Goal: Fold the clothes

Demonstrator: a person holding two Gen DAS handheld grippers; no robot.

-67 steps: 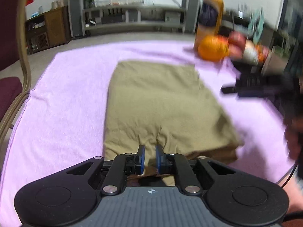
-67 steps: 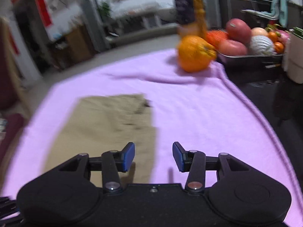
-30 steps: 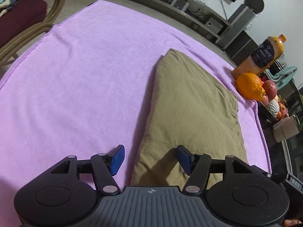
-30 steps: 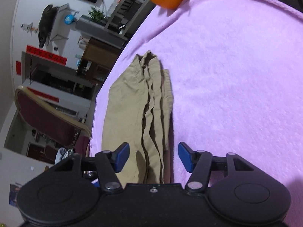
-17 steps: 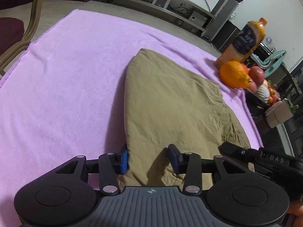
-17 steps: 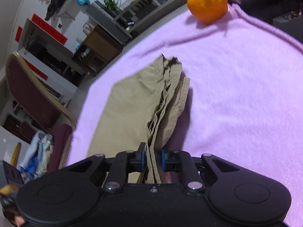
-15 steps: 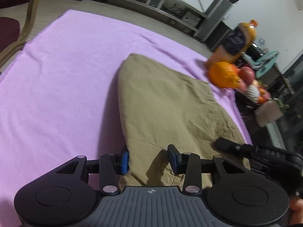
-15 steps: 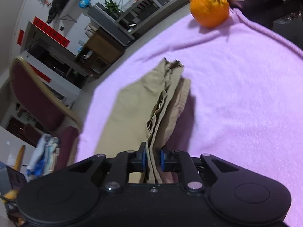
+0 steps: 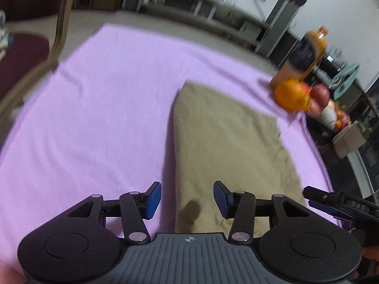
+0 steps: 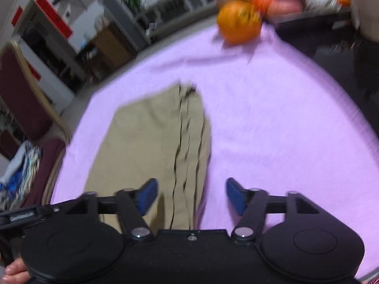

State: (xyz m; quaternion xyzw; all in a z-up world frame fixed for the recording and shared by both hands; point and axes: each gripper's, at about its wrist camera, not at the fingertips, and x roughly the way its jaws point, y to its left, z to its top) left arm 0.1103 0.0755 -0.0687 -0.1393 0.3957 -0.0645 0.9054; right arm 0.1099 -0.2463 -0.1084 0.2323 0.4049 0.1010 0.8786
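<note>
Left wrist view: you look down along your left gripper [image 9: 187,200] at the folded khaki garment [image 9: 227,146] on the purple cloth [image 9: 99,108] covering the worktop.
Left jaws: parted, having just been opening; nothing is pinched, though the garment's near left corner lies below the gap.
Garment from the orange: nearer to you and to its left, apart from the orange [image 9: 292,97], which sits with the juice bottle [image 9: 305,54] at the far right.
Long axis: it runs away from you, roughly in line with the jaws.
Other tool: your right gripper [image 9: 341,204] shows at the garment's near right edge.

Right wrist view: your right gripper [image 10: 190,196] hovers over the garment's [image 10: 151,146] near right side, where the stacked layer edges run away from you.
Right jaws: wide apart, having just been opening; the layered edge sits below the gap, ungripped.
Garment from the orange: nearer and left of the orange [image 10: 238,22], well apart.
Judgement: the fold looks finished or nearly so; each hand is nearest its own near corner, so any further fold would carry that near edge towards the orange's end.
Blur: both views are smeared, so fine creases cannot be read.
</note>
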